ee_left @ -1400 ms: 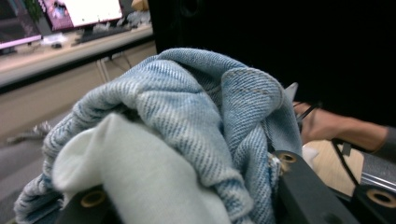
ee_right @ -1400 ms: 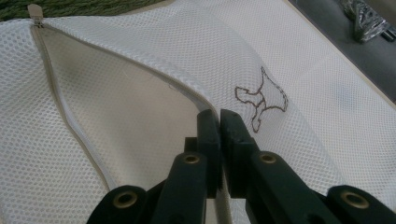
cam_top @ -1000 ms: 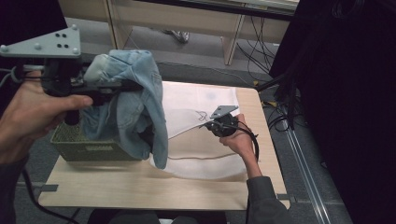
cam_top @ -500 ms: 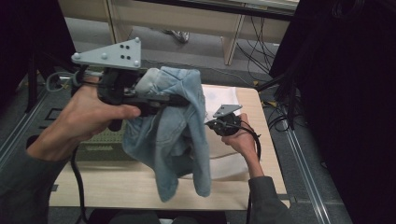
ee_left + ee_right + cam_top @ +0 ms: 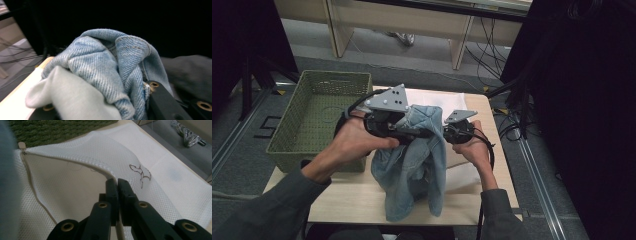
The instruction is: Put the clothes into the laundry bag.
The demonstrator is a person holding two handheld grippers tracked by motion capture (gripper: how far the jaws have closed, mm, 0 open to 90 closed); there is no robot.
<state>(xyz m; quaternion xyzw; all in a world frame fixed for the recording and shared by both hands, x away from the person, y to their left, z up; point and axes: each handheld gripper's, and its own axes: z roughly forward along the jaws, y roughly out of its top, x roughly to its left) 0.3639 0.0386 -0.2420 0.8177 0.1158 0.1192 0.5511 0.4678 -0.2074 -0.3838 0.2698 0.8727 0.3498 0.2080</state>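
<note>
Denim garment (image 5: 414,165) bunched in left gripper (image 5: 412,131) jaws, hanging over table, right gripper (image 5: 117,186) pinching white mesh bag (image 5: 160,182) rim just beside it

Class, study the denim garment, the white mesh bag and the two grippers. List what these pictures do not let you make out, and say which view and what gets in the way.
- Left gripper: in the left gripper view the denim garment covers its jaw tips.
- Mesh bag: in the high view the garment hides its opening.
- Right gripper: its own jaws hide how much of the bag's edge is pinched.
</note>
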